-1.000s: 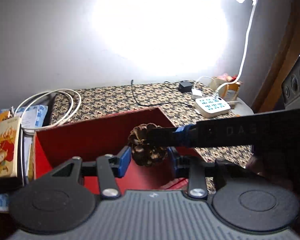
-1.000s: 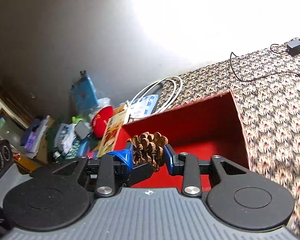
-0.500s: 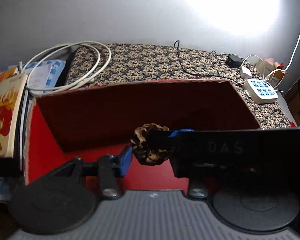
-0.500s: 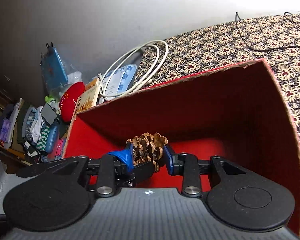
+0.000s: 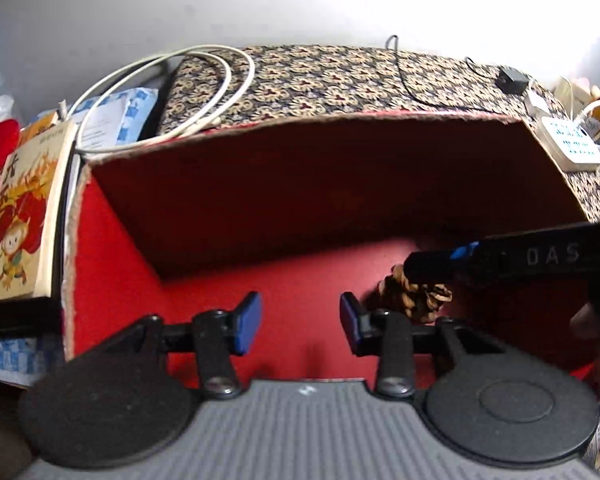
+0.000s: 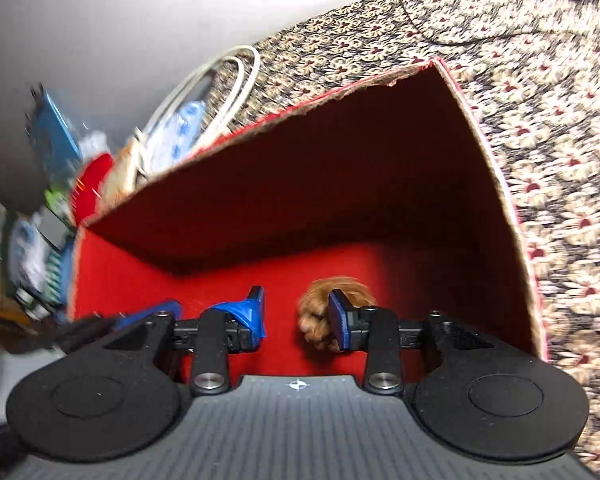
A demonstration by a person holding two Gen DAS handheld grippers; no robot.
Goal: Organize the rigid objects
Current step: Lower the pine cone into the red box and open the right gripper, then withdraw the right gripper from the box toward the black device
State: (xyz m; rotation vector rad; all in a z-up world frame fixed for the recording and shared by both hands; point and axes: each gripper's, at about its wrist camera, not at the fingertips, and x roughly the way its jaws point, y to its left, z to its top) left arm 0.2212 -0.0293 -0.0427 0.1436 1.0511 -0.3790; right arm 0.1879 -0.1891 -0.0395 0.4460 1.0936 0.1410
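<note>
Near: left gripper (image 5: 300, 322) w/ jaws spread wide & holding nothing, and right gripper (image 6: 296, 316) likewise parted, both poised inside the red box (image 5: 112, 240); the pine cone (image 6: 320, 322) sits low in the box, against the right gripper's right finger, not pinched between the two, tho blur makes it unclear whether it rests on the floor yet. Farther: patterned cloth (image 5: 340, 80), white cable coil (image 5: 204, 80), picture book (image 5: 20, 216) & power strip (image 5: 572, 144) lie outside. Judged status: cone approx. delivered, so this item looks done; what's left is prob. pulling both grippers out and fetching any other items.
</note>
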